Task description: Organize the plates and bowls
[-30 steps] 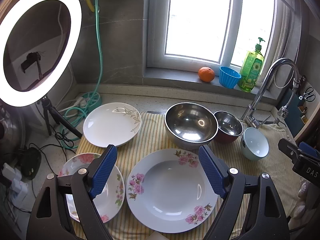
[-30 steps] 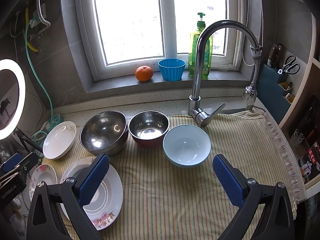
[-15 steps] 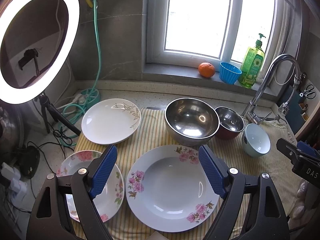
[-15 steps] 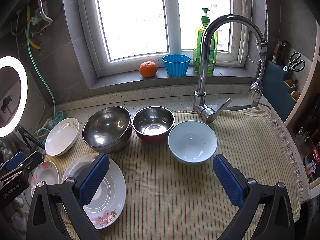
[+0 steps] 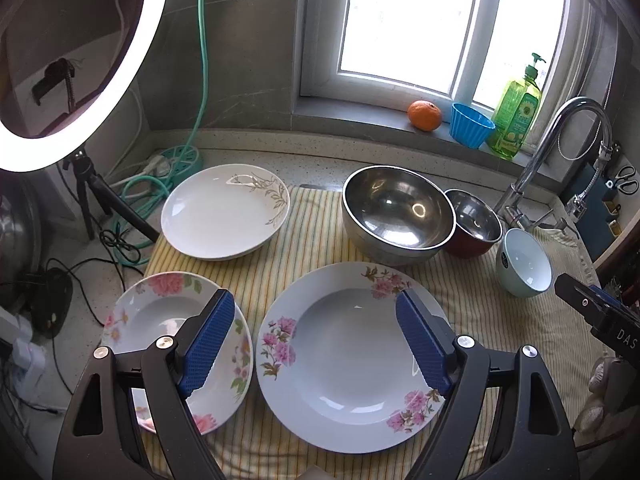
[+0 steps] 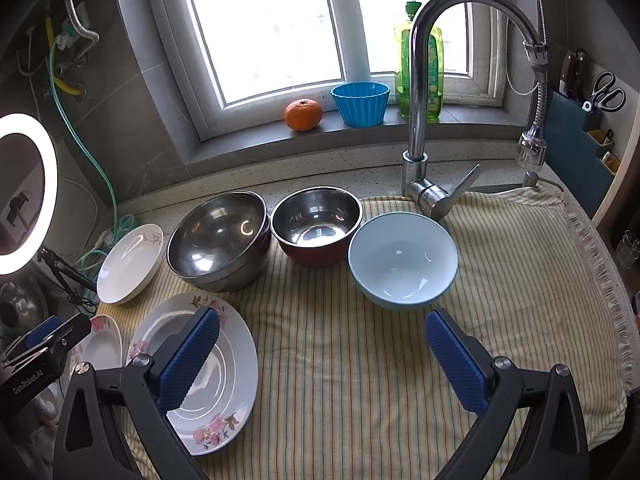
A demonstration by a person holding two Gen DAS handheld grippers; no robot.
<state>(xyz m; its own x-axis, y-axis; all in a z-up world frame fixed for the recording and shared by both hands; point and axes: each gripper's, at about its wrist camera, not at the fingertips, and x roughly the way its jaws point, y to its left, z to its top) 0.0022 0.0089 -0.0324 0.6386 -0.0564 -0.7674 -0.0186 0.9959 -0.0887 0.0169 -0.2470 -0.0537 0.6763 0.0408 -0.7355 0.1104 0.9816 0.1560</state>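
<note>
A: Surroundings and obstructions?
B: Faucet (image 6: 420, 92) rises just behind the blue bowl (image 6: 402, 260); ring light (image 5: 80, 64) stands left of the striped cloth (image 6: 500, 280).

A: Item positions and orientation?
B: Large floral plate (image 5: 352, 344) lies flat, front centre; all bowls sit rim-up behind it.

A: Tong state?
B: Left gripper (image 5: 316, 340) spread above that plate, empty. Right gripper (image 6: 322, 360) spread, empty, short of the blue bowl.
</note>
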